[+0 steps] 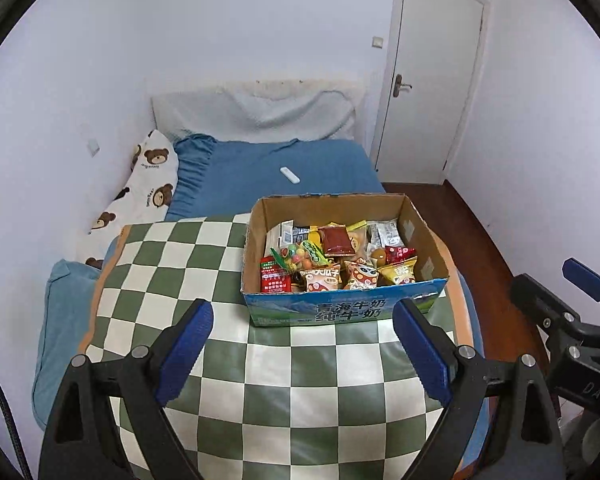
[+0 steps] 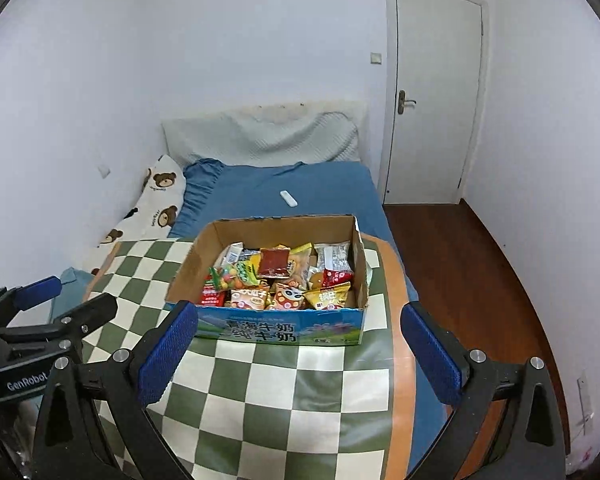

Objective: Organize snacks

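An open cardboard milk box stands on a green-and-white checkered cloth on the bed. It is filled with several snack packets, among them a dark red pouch and a bag of coloured candy balls. My left gripper is open and empty, just in front of the box. My right gripper is open and empty, also just short of the box. Each gripper shows at the side of the other's view: the right gripper, the left gripper.
A blue bed sheet carries a white remote behind the box. A teddy-bear pillow lies along the left wall. A white door and wooden floor are on the right.
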